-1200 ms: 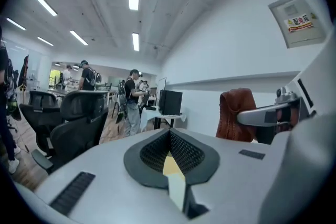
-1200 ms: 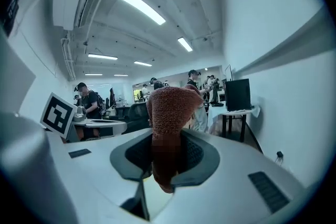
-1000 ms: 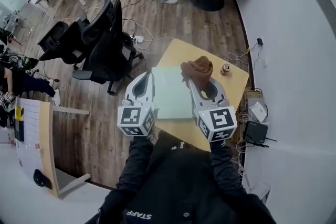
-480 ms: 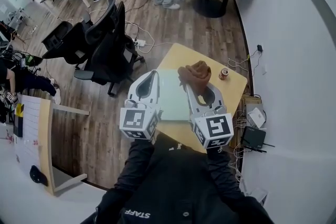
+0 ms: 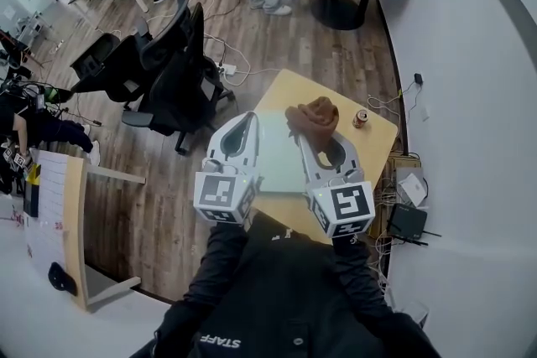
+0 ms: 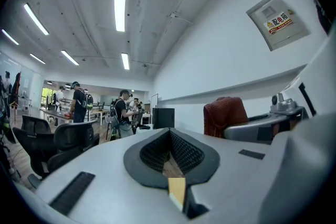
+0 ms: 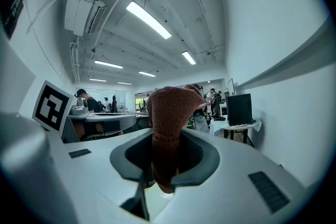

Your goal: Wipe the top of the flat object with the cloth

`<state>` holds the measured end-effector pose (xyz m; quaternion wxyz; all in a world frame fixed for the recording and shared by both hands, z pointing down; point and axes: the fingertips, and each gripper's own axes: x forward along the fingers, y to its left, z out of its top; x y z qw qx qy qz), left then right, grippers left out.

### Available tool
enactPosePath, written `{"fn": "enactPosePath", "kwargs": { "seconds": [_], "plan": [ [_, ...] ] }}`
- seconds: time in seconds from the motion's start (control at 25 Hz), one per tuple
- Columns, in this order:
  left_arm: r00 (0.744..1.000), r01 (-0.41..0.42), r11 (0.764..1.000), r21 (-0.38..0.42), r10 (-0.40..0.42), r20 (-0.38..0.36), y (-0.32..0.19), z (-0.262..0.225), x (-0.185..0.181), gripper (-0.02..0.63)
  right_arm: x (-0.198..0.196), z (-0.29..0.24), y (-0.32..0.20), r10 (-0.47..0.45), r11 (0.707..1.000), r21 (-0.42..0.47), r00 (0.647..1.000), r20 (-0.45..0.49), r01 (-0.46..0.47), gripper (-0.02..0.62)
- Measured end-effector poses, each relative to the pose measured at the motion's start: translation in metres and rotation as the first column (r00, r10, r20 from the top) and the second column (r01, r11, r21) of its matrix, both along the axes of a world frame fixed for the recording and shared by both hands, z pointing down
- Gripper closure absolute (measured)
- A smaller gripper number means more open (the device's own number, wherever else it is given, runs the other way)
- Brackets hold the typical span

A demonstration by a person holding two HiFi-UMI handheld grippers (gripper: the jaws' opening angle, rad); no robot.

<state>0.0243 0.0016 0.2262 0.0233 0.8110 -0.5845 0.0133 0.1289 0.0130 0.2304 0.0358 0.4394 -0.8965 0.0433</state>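
Right gripper (image 5: pixel 299 132) fingers clamped on brown cloth (image 5: pixel 315 115), raised near flat object (image 5: pixel 278 162) on desk (image 5: pixel 376 135), seemingly ready for wiping; left gripper (image 5: pixel 249 121) fingers closed, empty.

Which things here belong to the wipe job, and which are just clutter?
Job:
brown cloth, shut in the right gripper
pale flat board

Clutter:
can on the table
office chairs
black box on the floor
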Motion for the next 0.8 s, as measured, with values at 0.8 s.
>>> {"fn": "enactPosePath", "kwargs": {
  "seconds": [0.8],
  "plan": [
    [1.000, 0.005, 1.000, -0.025, -0.005, 0.006, 0.0011, 0.0060, -0.0013, 0.572, 0.0025, 0.0065, 0.0017, 0.011, 1.000, -0.009, 1.000, -0.006, -0.011, 0.489]
  ]
}}
